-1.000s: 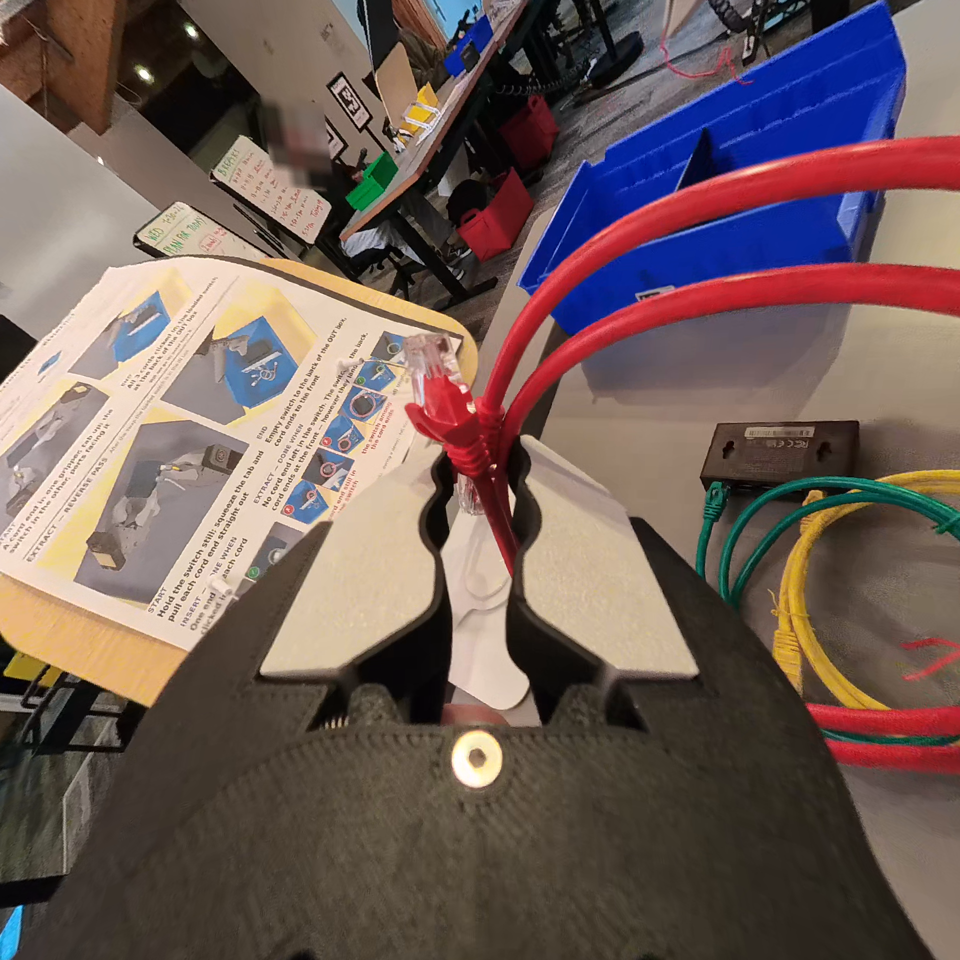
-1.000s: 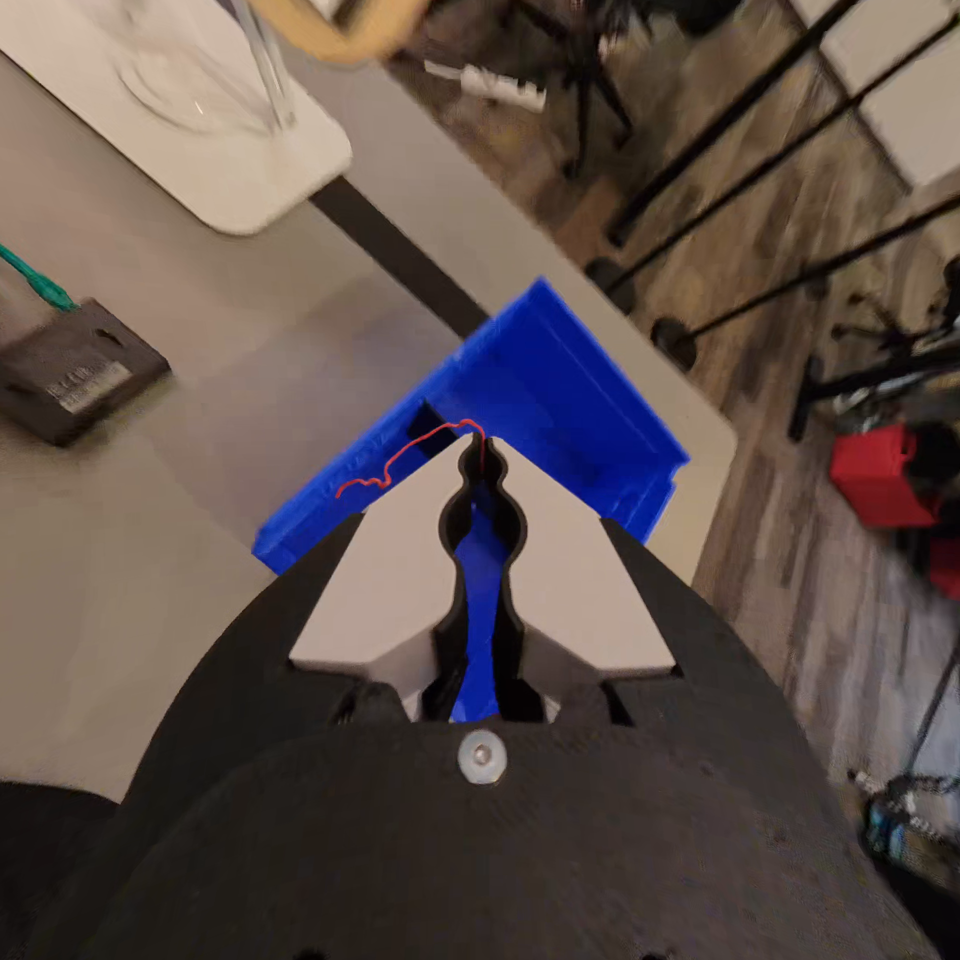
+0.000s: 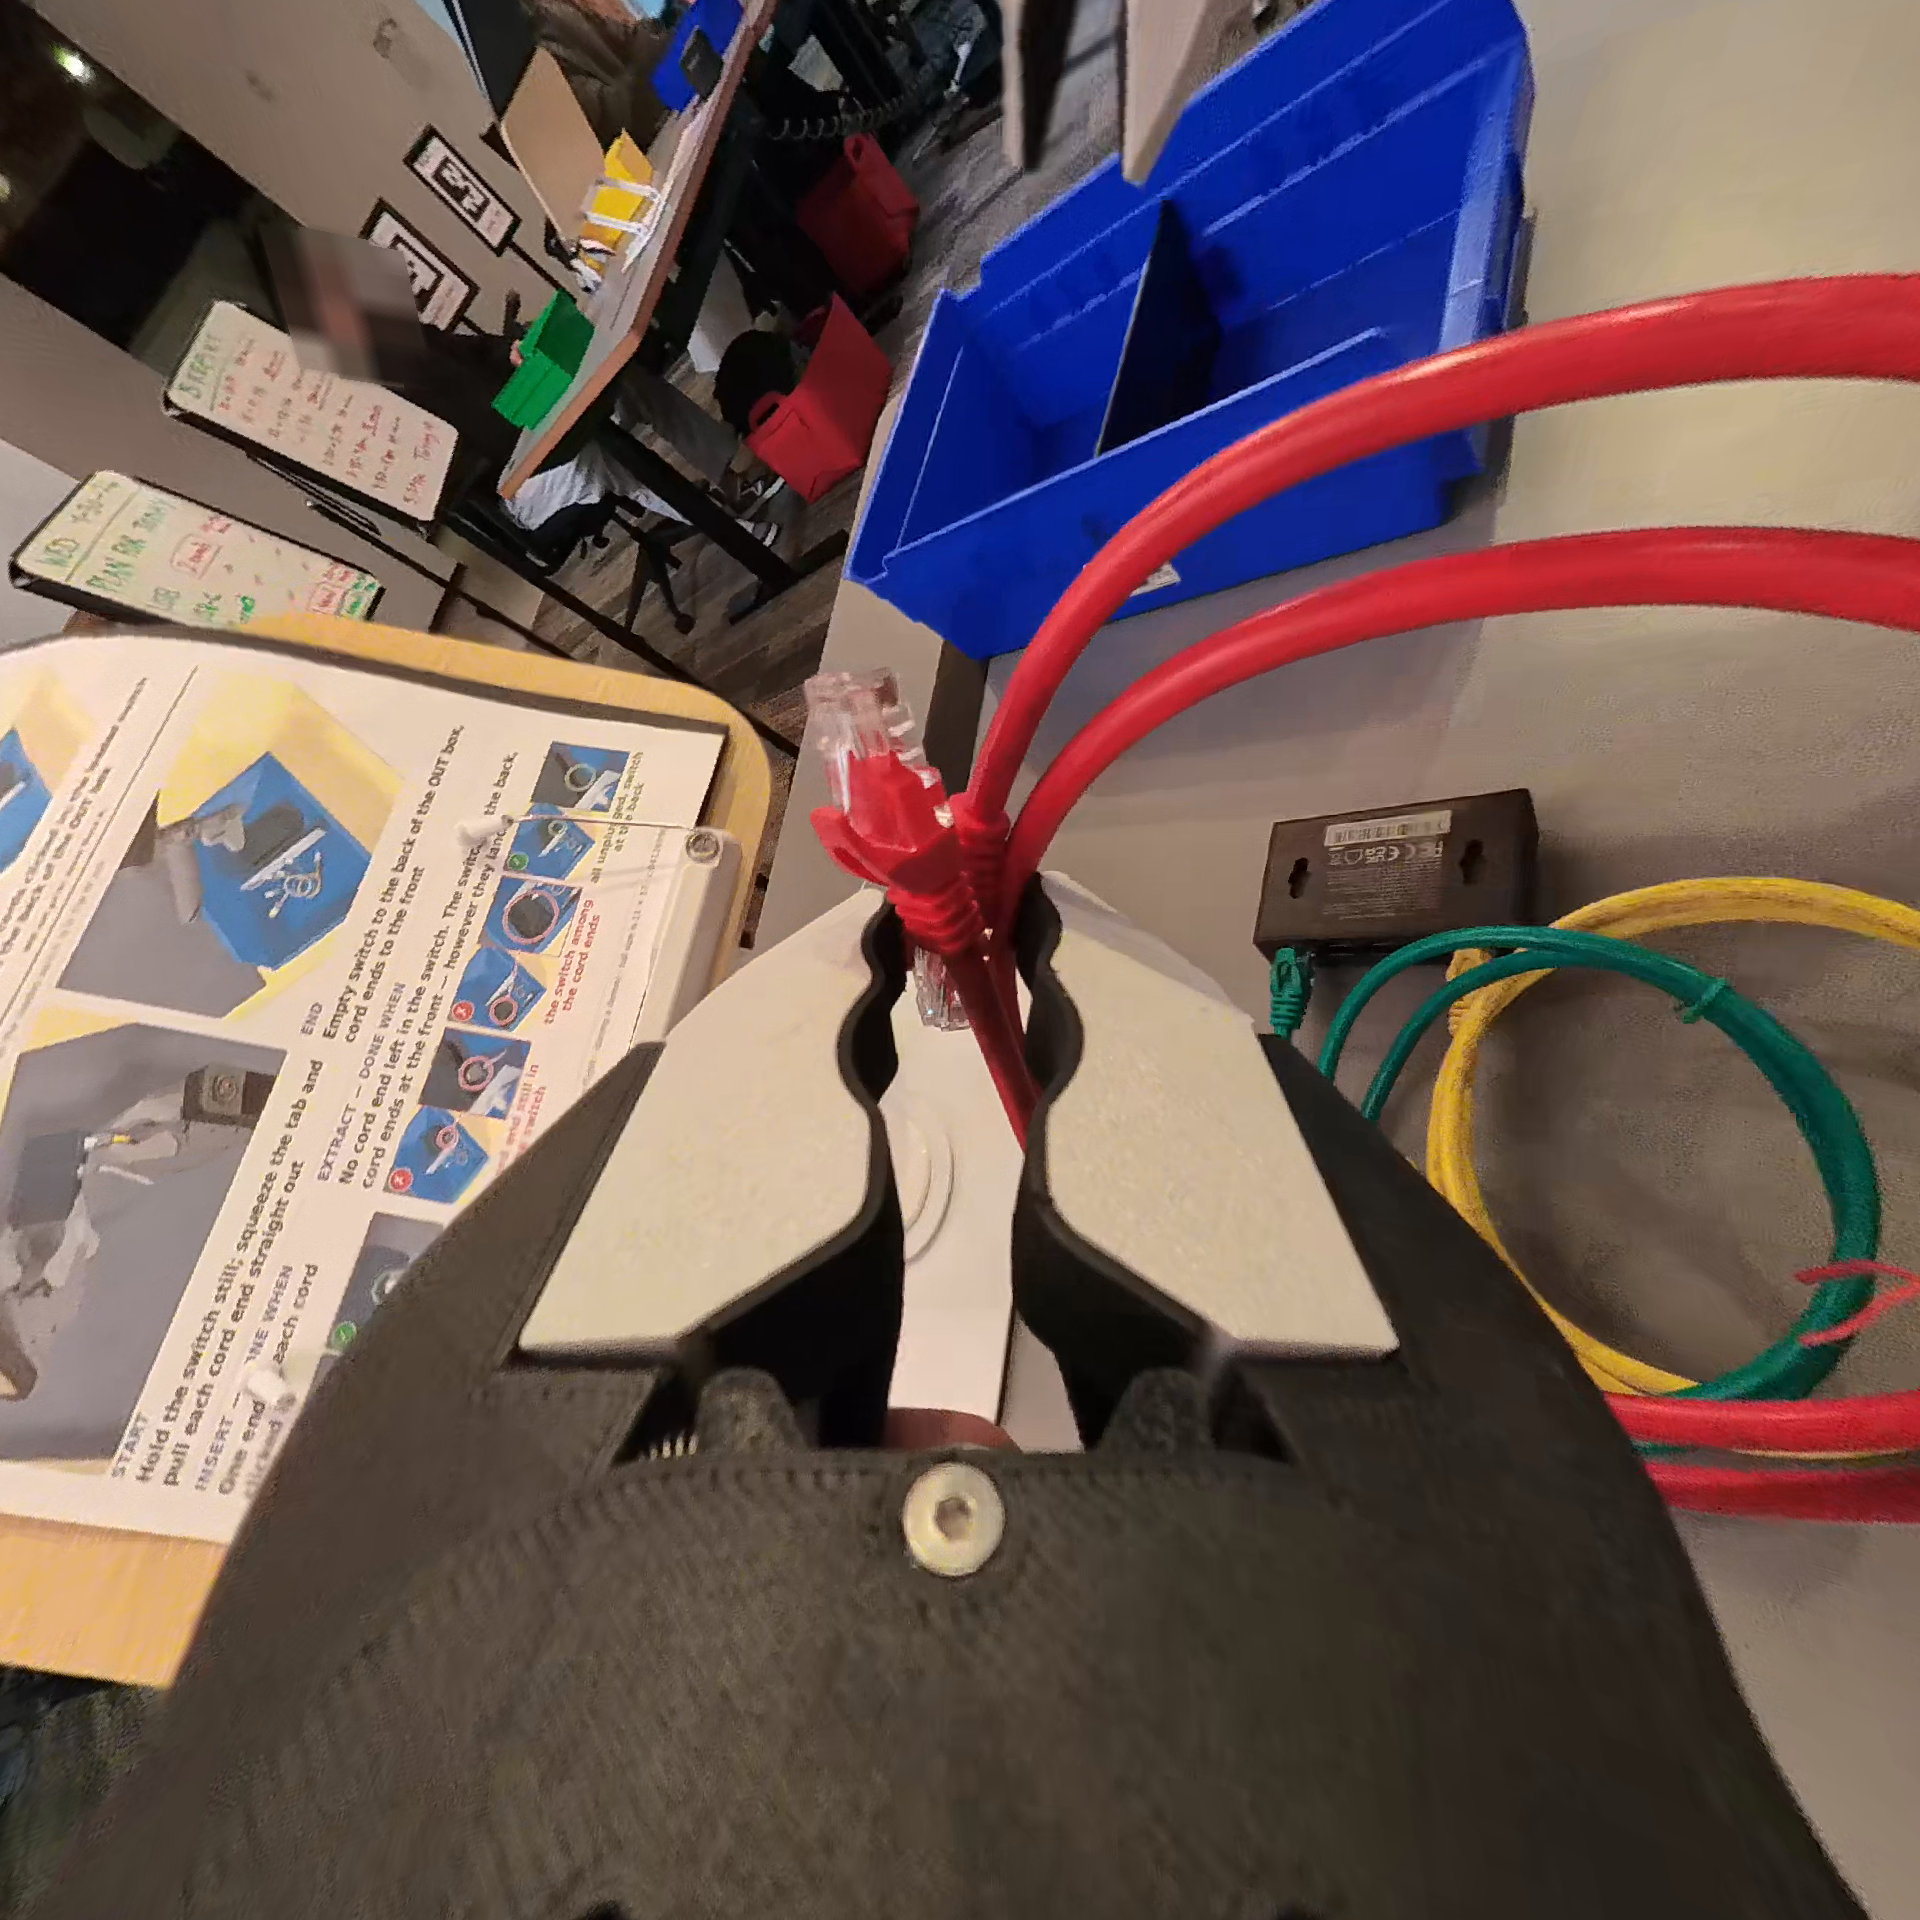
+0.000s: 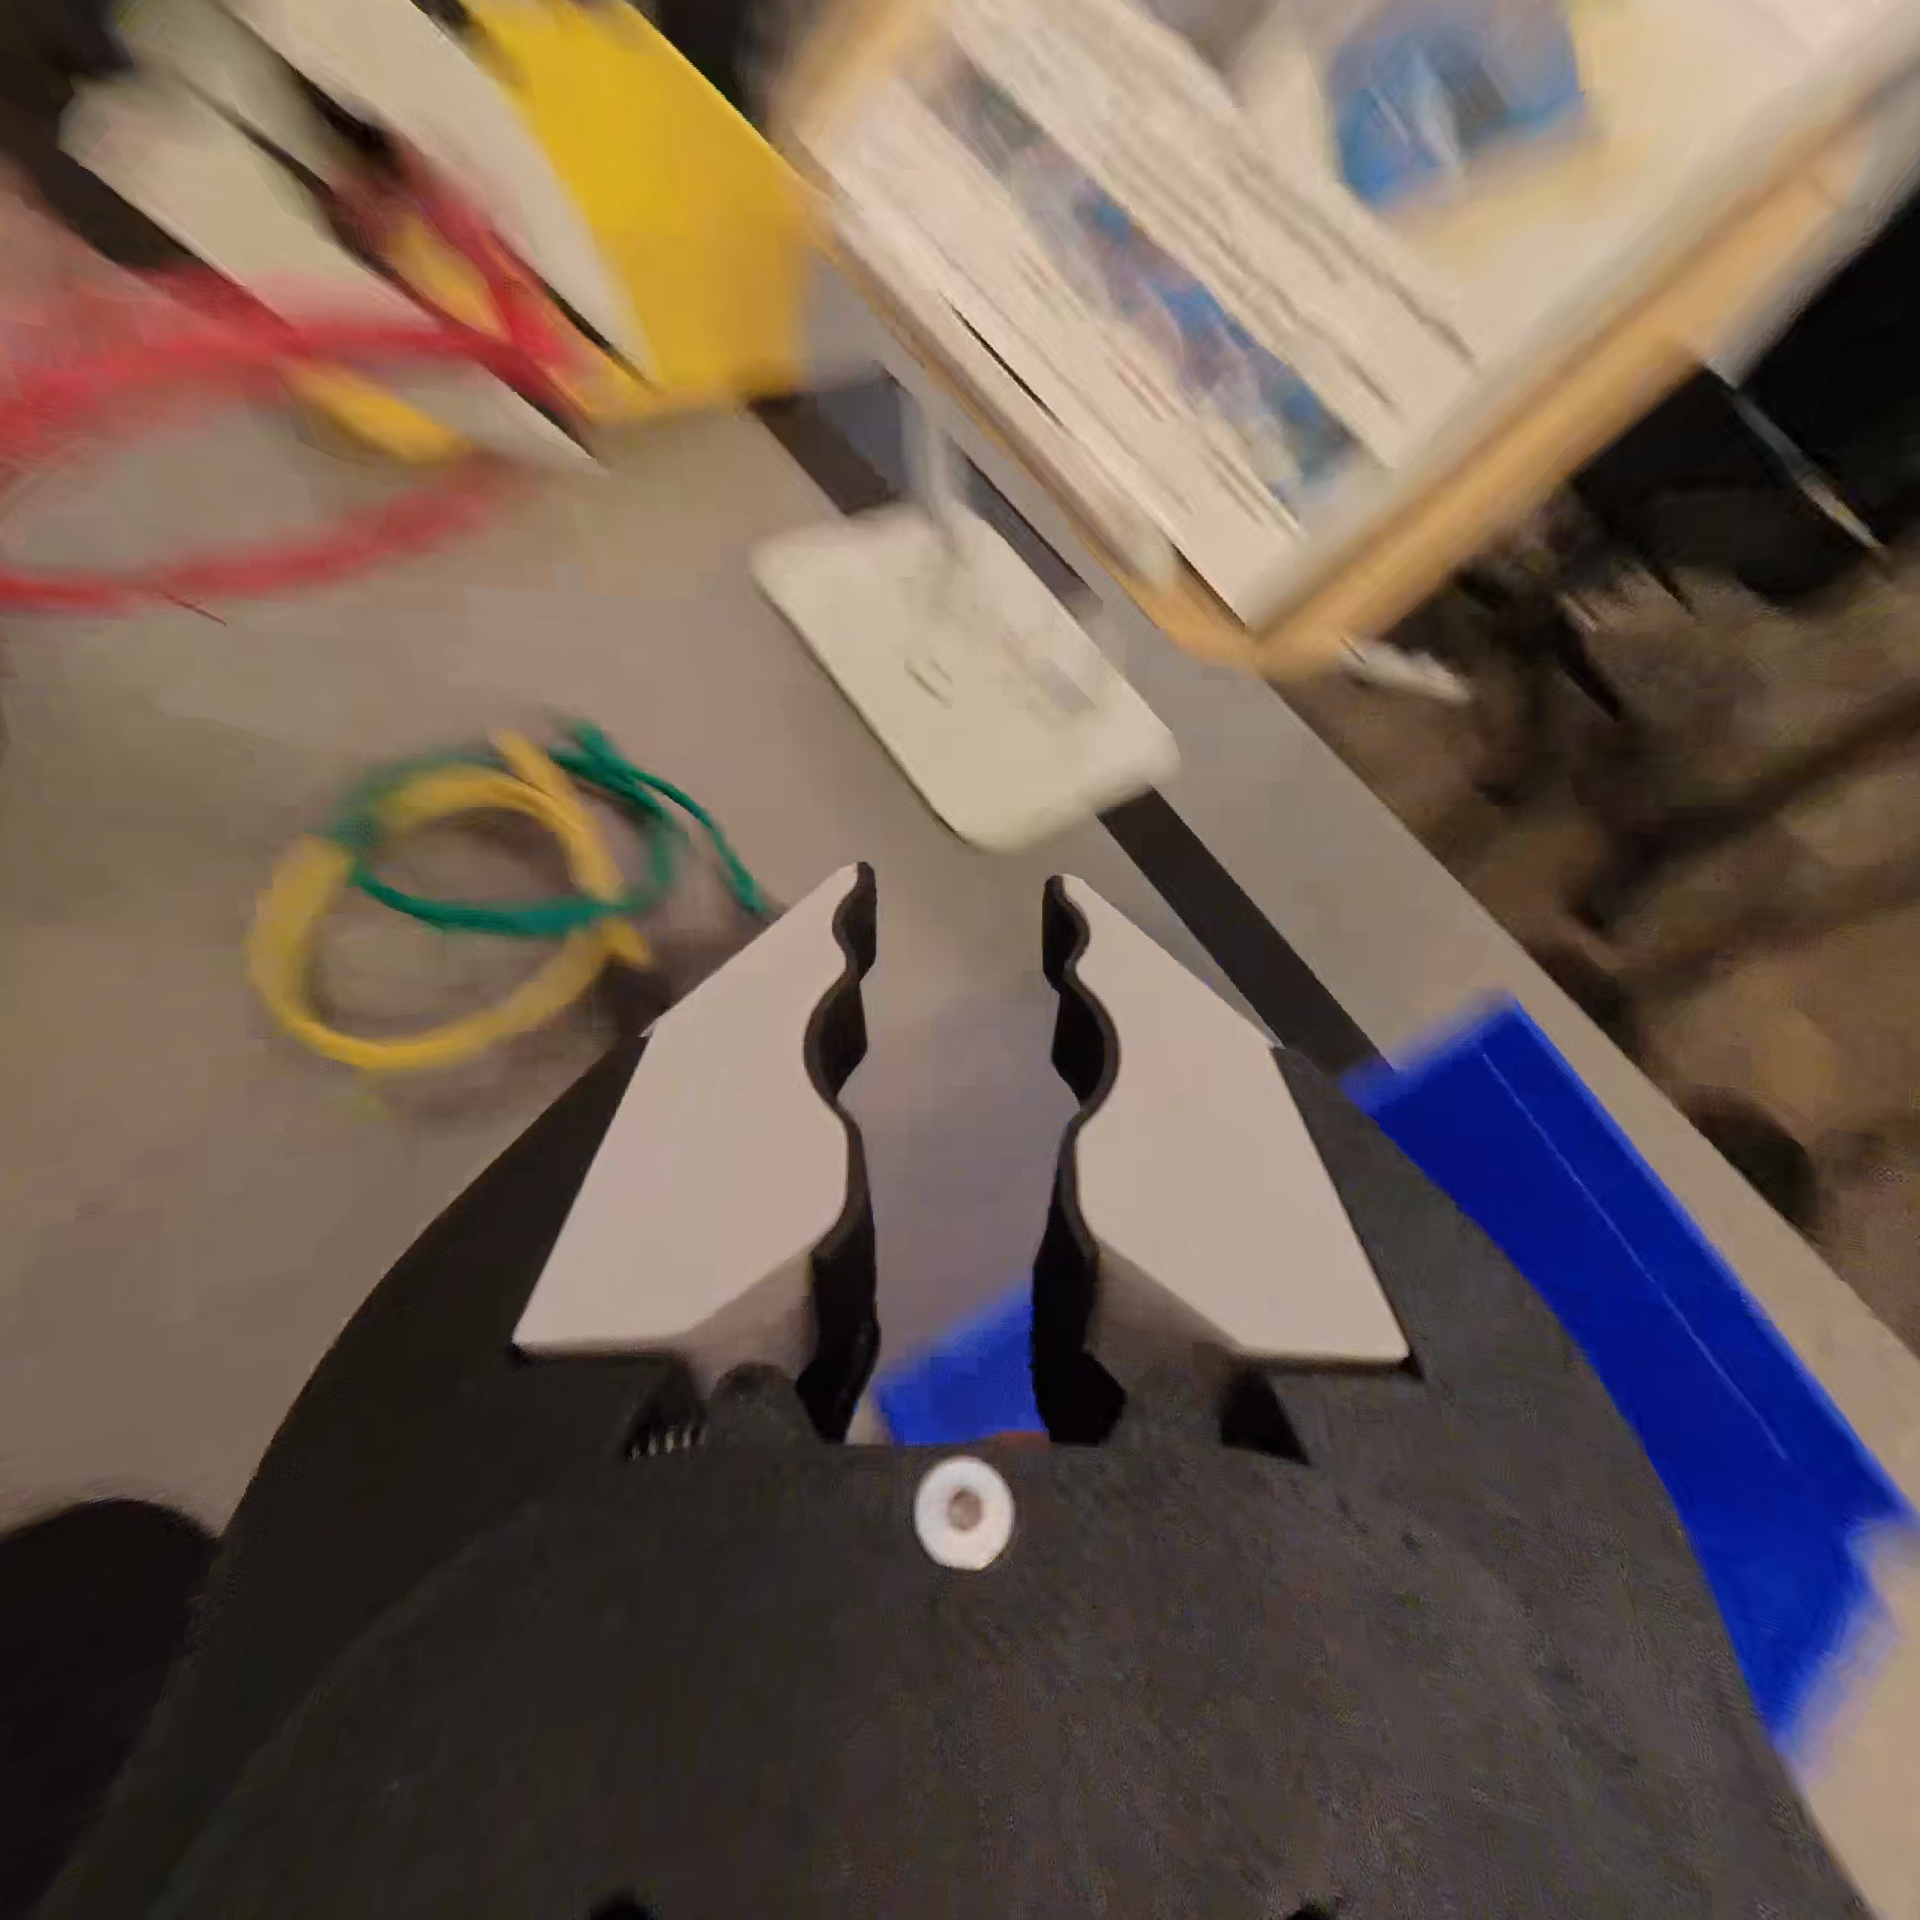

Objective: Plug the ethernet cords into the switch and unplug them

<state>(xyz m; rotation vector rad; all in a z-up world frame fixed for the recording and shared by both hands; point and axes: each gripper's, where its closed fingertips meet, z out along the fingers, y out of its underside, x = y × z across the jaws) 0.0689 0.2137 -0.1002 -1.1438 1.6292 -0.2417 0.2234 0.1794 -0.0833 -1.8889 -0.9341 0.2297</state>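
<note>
While left tool (image 3: 956,914) clamps red cord (image 3: 1351,416), right tool (image 4: 958,894) gapes empty, switch (image 3: 1397,868) beside.

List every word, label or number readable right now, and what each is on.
I won't copy out writing; here is what bears it.
Instruction sheet: printed captions, legible in the left wrist view, motion-blurred in the right.
Switch: white sticker on its underside, too small to read.
Whiteboards: handwriting, too small to read.
Blue bin: sticker, mostly hidden behind the red ethernet cord.
</note>
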